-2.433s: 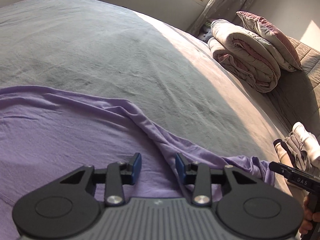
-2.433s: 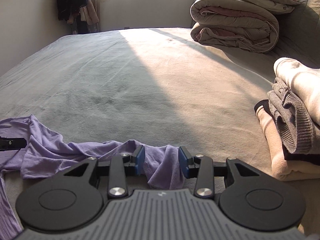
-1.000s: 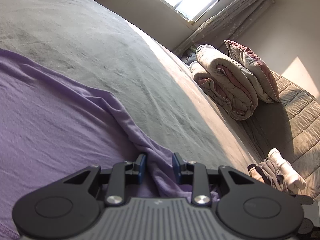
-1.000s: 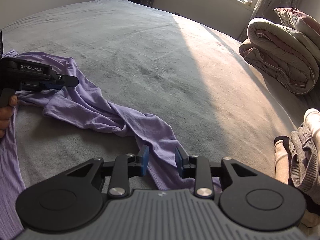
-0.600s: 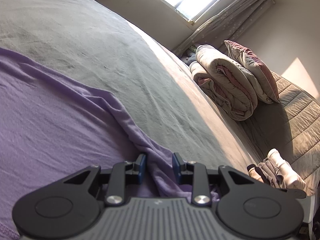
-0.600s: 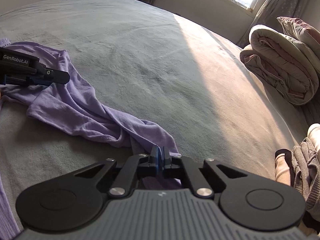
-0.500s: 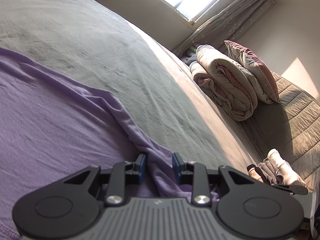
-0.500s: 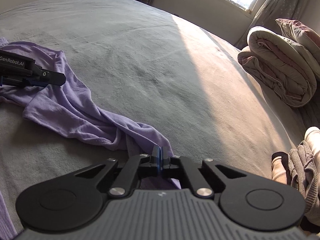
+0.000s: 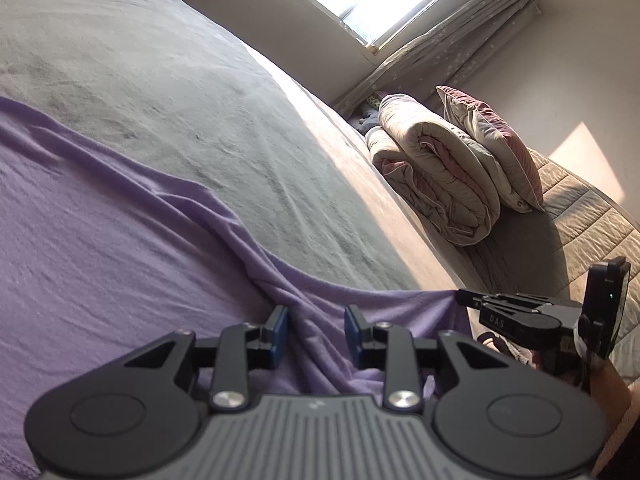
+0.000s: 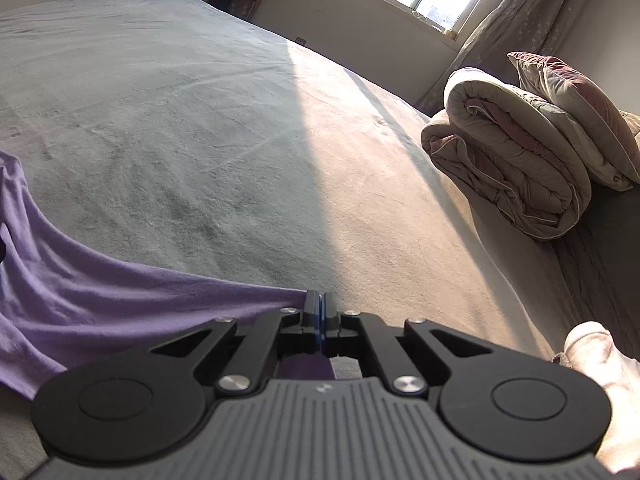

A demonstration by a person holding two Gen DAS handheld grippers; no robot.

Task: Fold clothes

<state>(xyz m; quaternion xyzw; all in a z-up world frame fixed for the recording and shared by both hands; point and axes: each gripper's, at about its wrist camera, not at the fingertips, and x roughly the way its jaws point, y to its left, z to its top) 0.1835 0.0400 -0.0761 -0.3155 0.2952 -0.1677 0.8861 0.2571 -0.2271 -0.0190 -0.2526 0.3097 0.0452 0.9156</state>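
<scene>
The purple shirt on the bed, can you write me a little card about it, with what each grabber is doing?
garment: thin purple knit shirt, partly spread on the bed
surface: grey plush bed cover
right gripper: shut on a pinched end of the shirt, cloth pulled taut toward it
left gripper: jaws apart, a bunched ridge of the shirt between them, pads not pressing it
nearby: rolled beige quilt with a pillow on top
fold: not yet made
</scene>
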